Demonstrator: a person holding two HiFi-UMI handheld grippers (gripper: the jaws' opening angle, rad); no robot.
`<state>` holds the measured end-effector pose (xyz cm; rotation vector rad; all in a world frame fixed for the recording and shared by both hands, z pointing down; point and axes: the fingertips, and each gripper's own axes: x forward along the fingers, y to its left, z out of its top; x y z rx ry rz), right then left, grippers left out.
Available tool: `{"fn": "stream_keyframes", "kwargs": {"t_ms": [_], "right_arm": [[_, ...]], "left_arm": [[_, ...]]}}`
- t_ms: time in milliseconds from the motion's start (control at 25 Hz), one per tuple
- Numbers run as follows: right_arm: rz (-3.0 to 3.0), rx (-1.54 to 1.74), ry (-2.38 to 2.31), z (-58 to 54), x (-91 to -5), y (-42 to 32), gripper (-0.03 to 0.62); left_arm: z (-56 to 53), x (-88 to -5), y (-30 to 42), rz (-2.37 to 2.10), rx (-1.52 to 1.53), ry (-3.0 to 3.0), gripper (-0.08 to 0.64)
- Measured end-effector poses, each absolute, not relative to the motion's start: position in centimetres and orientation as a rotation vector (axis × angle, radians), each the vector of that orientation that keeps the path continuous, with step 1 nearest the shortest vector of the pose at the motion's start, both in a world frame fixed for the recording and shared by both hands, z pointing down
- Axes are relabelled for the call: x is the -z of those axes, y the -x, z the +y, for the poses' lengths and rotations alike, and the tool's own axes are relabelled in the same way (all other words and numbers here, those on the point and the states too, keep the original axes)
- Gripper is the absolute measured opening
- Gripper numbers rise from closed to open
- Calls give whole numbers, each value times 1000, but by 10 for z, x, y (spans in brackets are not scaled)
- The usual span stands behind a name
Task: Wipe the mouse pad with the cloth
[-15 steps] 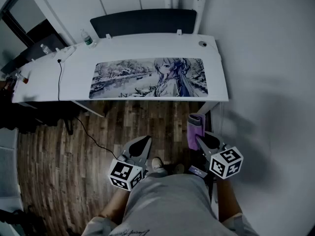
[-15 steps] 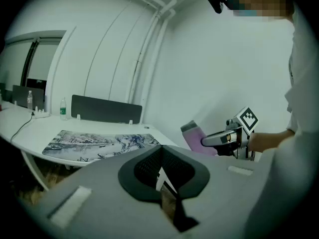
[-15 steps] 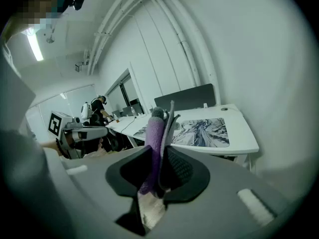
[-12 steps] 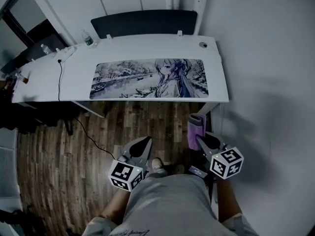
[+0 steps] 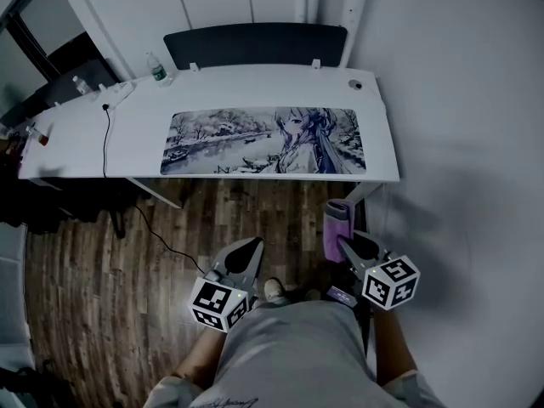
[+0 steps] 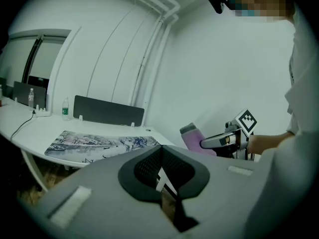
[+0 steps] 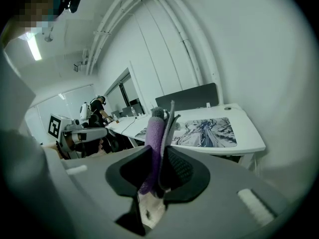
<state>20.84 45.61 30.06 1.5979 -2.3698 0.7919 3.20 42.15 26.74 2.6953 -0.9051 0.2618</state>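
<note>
A long mouse pad (image 5: 263, 141) printed with an anime drawing lies along the white desk (image 5: 76, 155) ahead of me. Both grippers hang low over the wooden floor, well short of the desk. My right gripper (image 5: 344, 243) is shut on a folded purple cloth (image 5: 337, 223), which stands up out of its jaws (image 7: 154, 138). My left gripper (image 5: 248, 246) has its jaws together with nothing between them (image 6: 162, 171). The left gripper view shows the cloth (image 6: 192, 137) and the mouse pad (image 6: 99, 143); the right gripper view shows the pad (image 7: 204, 131) beyond the cloth.
A dark panel (image 5: 255, 42) stands along the desk's back edge. A water bottle (image 5: 157, 68) and a black cable (image 5: 105, 138) are at the desk's left. A white wall closes the right side. Another person (image 7: 97, 106) stands far off by other desks.
The desk and mouse pad have slid slightly lower and nearer in the head view. Both grippers keep their places, the right one still holding the cloth.
</note>
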Motion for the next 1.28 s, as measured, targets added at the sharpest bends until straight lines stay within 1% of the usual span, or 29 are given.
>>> {"fn": "stream_keyframes", "kwargs": {"t_ms": [280,640,960,1280], "right_arm": [[-2379,-822,-1651,454,-300,-190,92],[-2348,-832,-1670,439,-301,-189,92],[-2352,-849,-1653,394,-312,-200,92],[-2333,-877,-1627,323,-326,-234,92]], "left_arm": [[418,-276,-14,-862,-274,-2711,18],[402,-275,-9,-831,-264,-2713,18],[360,-281,-22,-824,-277,-2712,18],[294,-295,-53,-827,-317,-2686,18]]}}
